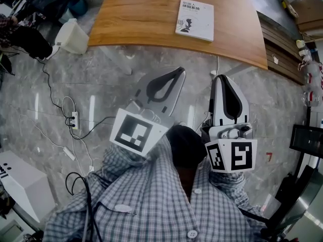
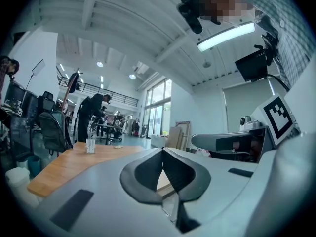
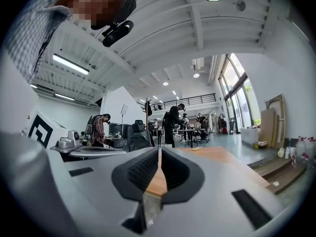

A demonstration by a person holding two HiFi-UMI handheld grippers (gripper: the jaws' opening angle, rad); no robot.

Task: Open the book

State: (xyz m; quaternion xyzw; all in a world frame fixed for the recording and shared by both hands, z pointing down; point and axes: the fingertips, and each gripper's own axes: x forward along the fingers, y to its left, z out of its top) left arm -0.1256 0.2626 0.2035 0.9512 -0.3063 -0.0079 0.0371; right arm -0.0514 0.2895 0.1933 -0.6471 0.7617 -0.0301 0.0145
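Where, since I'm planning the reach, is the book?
In the head view the closed book lies on the wooden table, near its right end, ahead of the left gripper and right gripper.

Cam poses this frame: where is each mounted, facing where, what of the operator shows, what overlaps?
Head view: on the head, steeply down at floor, table and book; shows shirt, left gripper, right gripper.
Left gripper view: on the left gripper, level along its shut jaws across the table; shows right gripper, shirt.
Right gripper view: on the right gripper, level along its shut jaws across the table; shows left gripper, shirt.
Shared: all see the table; each gripper view sees the other gripper.
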